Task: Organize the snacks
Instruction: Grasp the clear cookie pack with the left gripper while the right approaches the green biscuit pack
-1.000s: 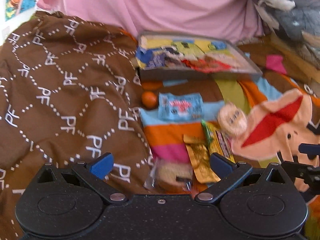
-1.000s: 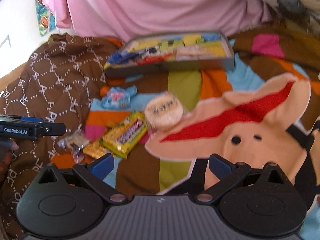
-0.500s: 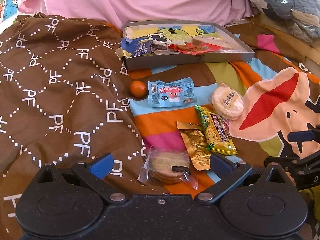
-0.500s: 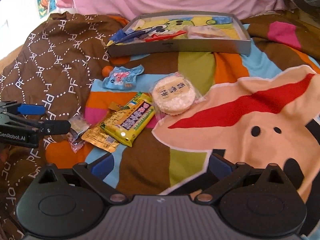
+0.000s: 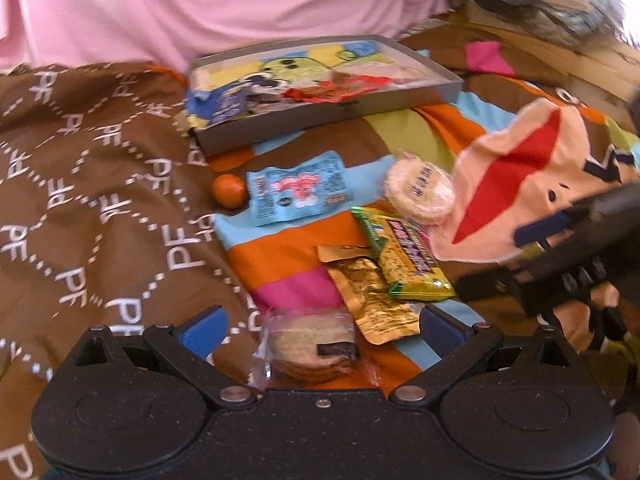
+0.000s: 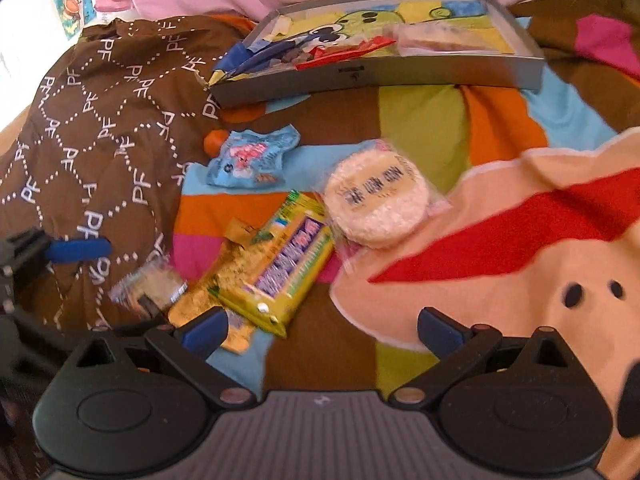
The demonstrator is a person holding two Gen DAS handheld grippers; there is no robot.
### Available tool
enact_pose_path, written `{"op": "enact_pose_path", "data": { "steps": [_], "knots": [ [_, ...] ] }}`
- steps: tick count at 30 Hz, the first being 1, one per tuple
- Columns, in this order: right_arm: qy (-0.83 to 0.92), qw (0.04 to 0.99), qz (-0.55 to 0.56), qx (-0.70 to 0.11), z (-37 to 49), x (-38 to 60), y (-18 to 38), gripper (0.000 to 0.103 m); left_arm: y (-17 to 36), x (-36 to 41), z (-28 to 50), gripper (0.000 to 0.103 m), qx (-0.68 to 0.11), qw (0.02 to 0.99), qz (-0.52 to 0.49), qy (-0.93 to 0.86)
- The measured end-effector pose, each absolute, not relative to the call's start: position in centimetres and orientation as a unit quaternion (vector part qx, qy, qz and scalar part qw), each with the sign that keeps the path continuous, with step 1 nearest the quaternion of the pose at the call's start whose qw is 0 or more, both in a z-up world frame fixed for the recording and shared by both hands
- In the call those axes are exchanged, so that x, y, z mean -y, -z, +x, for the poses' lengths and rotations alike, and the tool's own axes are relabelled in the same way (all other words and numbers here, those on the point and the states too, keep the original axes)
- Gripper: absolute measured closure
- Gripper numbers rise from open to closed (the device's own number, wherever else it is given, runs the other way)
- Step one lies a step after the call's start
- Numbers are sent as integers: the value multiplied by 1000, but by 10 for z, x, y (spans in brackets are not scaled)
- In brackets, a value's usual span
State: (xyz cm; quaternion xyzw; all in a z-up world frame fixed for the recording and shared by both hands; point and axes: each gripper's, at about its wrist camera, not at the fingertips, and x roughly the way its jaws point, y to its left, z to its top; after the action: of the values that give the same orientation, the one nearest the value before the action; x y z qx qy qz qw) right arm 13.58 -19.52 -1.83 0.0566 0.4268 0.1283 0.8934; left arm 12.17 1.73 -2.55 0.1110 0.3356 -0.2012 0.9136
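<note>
Loose snacks lie on a colourful blanket: a clear-wrapped biscuit pack (image 5: 310,346), a gold packet (image 5: 370,292), a yellow bar (image 5: 404,258), a round rice cracker (image 5: 418,190), a blue packet (image 5: 298,188) and a small orange ball (image 5: 229,191). Behind them a grey tray (image 5: 320,118) holds several snacks. My left gripper (image 5: 320,326) is open, its fingers on either side of the biscuit pack. My right gripper (image 6: 322,326) is open just in front of the yellow bar (image 6: 280,266) and rice cracker (image 6: 374,200). The tray (image 6: 380,74) lies beyond them.
A brown quilt with a PF pattern (image 5: 80,184) rises on the left. Pink cloth (image 5: 224,4) hangs behind the tray. The other gripper's dark body (image 5: 560,264) reaches in from the right in the left wrist view, and from the left (image 6: 48,252) in the right wrist view.
Both grippers have moved forward and lower toward the snacks. The biscuit pack now sits between my left fingers, and the yellow bar is closer to my right gripper.
</note>
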Motion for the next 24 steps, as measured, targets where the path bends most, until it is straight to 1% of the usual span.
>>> {"op": "enact_pose_path", "data": {
  "steps": [6,13,17,24],
  "knots": [
    [-144,875,69,-457,171,178,22,0,34,-16,132,3,-351,904,115,214],
    [-110,860,81,-492,200,164,32,0,39,-27,143,3,-379,900,67,205],
    [-115,863,50,-489,202,157,35,0,41,-28,144,3,-383,899,59,202],
    [-119,872,34,-473,192,171,34,1,42,-26,143,3,-384,899,65,199]
  ]
}}
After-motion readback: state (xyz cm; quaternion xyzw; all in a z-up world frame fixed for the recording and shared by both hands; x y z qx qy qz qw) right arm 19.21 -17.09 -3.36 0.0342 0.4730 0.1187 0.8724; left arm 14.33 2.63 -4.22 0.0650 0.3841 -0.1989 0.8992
